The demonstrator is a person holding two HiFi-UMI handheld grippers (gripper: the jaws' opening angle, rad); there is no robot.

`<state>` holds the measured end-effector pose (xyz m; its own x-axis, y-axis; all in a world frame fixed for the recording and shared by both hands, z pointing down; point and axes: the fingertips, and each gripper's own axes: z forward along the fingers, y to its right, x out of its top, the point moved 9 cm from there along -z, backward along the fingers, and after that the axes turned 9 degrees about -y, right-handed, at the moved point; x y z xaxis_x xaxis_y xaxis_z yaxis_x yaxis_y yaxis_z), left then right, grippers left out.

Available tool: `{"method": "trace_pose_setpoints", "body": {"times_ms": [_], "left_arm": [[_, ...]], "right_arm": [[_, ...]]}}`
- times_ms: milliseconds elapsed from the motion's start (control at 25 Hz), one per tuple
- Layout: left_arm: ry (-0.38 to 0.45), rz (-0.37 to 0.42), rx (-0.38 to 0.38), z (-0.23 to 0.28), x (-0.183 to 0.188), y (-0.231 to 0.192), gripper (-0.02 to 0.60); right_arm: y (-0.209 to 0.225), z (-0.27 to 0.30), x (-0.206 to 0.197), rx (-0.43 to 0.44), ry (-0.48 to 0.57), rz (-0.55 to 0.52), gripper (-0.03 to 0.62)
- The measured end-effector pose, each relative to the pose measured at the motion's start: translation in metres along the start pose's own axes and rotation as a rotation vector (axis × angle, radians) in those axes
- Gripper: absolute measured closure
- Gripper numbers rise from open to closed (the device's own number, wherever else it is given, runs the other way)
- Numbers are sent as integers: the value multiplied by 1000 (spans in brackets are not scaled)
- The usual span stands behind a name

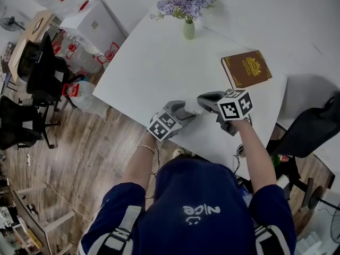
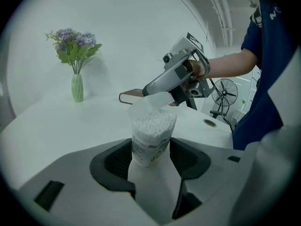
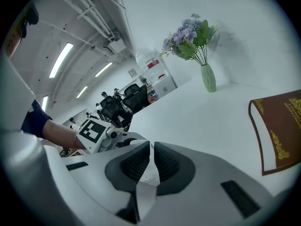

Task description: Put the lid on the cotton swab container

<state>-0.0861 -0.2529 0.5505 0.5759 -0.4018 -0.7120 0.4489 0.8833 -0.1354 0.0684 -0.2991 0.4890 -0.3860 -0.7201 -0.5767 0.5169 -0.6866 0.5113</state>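
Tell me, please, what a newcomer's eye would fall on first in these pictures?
First, the two grippers meeting at the white table's near edge: the left gripper clamps a cotton swab container packed with white swabs, while the right gripper holds its translucent lid tilted at the open top. Beyond them, purple flowers in a green vase stand at the far edge, with a brown book to the right.

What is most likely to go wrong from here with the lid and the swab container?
1. The right gripper pinches the lid by a thin edge, and the lid hangs tilted over the opening. It may seat crooked or slip from the jaws.
2. The left gripper clamps the open, full cotton swab container only low down. An off-centre push could tip it and spill swabs.
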Motion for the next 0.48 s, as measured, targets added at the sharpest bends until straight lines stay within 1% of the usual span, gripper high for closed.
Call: {"method": "trace_pose_setpoints", "body": {"times_ms": [280,480], "left_arm": [[0,7,11,0,-1,1,308],[0,11,15,1,0,3,310]], "right_arm": [[-19,1,-7,-3,19,-39,535],[-27,3,-14,-37,32,-63,535]]}}
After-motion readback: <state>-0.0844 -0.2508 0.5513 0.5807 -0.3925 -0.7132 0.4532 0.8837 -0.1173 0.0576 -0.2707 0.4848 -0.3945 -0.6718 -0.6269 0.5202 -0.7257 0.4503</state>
